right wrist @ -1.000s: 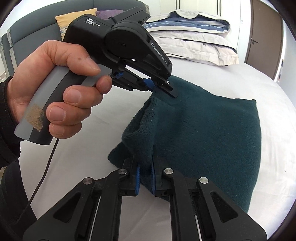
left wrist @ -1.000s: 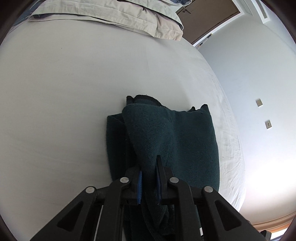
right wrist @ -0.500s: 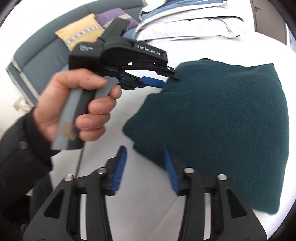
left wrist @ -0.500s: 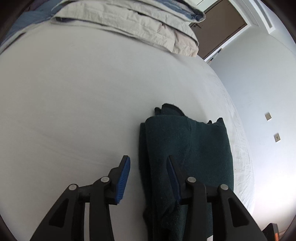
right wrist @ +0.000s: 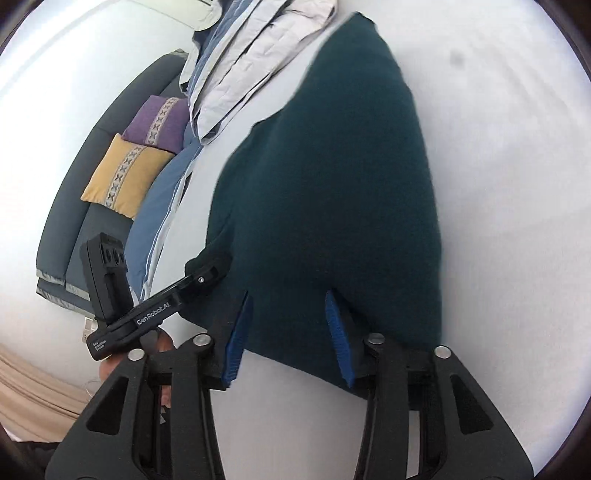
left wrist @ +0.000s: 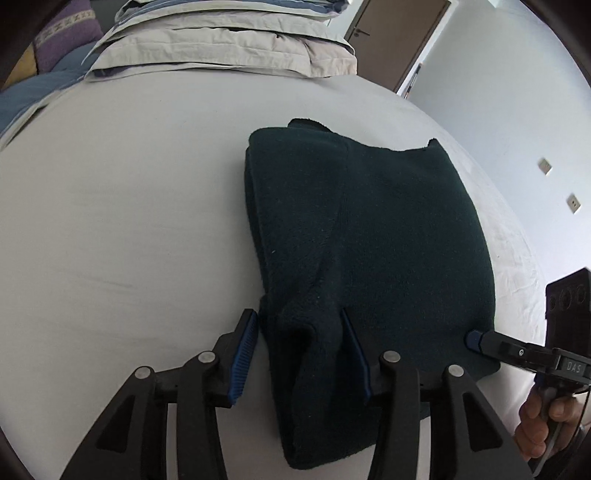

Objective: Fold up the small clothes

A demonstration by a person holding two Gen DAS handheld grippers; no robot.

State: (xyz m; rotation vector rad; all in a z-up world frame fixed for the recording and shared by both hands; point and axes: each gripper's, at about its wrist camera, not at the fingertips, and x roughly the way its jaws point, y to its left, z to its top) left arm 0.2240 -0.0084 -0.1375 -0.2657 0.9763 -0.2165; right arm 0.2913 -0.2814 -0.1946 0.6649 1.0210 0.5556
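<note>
A dark teal fleece garment (left wrist: 369, 236) lies folded lengthwise on the white bed sheet (left wrist: 122, 229). My left gripper (left wrist: 301, 350) is open, its jaws standing either side of the garment's near left corner. My right gripper (right wrist: 288, 332) is open, its jaws astride the near edge of the same garment (right wrist: 332, 184). In the left wrist view the right gripper (left wrist: 476, 338) touches the garment's near right corner. In the right wrist view the left gripper (right wrist: 207, 275) sits at the garment's left edge.
Folded beige and blue bedding (left wrist: 229, 44) is stacked at the far end of the bed. A grey sofa with a purple cushion (right wrist: 159, 122) and a yellow cushion (right wrist: 122, 173) stands beyond. A brown door (left wrist: 399, 33) and a wall with sockets are at the right.
Both grippers opened and let go of the garment, which dropped flat onto the bed. Both then moved to its near edge with jaws open around the fabric.
</note>
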